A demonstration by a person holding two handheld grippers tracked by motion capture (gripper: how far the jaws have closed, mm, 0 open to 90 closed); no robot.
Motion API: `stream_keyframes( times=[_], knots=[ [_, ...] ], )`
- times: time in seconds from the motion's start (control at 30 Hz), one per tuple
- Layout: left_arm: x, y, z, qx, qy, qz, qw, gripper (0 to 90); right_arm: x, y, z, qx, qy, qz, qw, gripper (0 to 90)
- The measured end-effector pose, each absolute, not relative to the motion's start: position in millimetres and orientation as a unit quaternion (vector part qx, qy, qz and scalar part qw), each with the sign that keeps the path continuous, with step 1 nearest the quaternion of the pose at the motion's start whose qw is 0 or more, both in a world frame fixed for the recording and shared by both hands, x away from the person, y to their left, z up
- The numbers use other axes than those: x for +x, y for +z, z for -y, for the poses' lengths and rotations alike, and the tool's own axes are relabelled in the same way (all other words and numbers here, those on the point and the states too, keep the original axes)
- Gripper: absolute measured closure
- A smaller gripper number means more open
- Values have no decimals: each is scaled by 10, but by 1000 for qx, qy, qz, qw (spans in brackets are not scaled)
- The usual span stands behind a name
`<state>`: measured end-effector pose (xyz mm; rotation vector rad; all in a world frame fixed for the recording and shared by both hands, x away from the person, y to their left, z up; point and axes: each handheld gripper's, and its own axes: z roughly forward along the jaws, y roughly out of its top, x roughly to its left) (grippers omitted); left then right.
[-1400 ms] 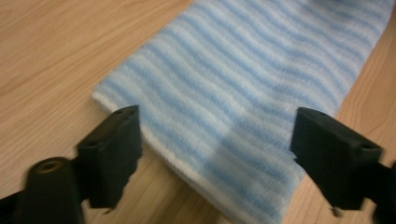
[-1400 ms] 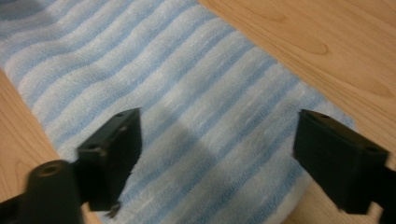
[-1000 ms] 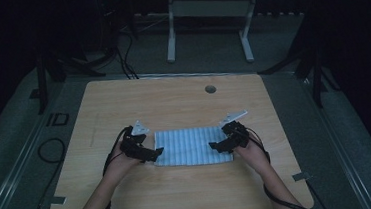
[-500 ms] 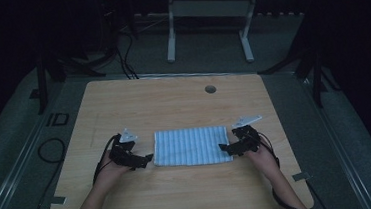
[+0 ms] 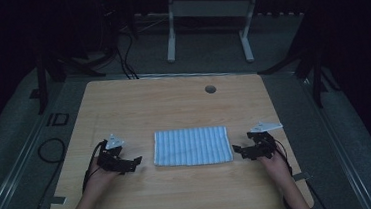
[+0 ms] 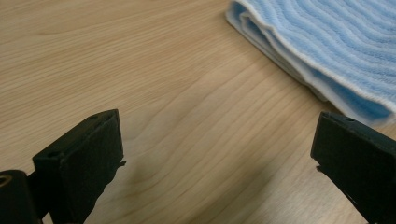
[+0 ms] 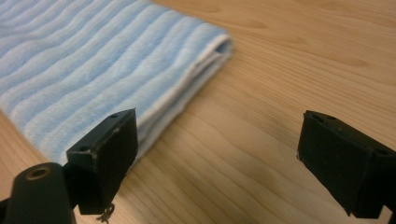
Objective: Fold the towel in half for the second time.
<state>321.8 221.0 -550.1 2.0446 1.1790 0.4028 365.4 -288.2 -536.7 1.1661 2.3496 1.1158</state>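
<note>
The folded blue towel (image 5: 191, 146) looks soft, light and floppy – best pinched at its layered corners by each wide-spread, empty hand-held gripper (image 5: 133, 163) (image 5: 237, 150).

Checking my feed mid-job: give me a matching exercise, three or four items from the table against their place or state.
Column one:
1. left tool
2. right tool
3. folded towel
4. round hole

Column two:
A. far part of the tabletop
B. lying flat between the two tools
C. open, at the towel's right end
D. open, off the towel's left end

Pairs: 1-D, 2-C, 3-B, 4-A
</note>
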Motion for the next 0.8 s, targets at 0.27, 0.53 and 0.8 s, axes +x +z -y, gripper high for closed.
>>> stream_keyframes(
  times=[0.27, 0.53, 0.8],
  knots=[
    [3094, -5581, -2356, 782, 175, -478, 359, 24, 3587, -5370, 3139, 437, 387, -790, 188, 119],
    [3046, -5617, -2472, 763, 199, -499, 359, 24, 3522, -5401, 3322, 458, 381, -775, 209, 118],
    [3033, -5552, -2556, 738, 225, -519, 368, 24, 3458, -5426, 3483, 483, 380, -755, 229, 118]
  ],
)
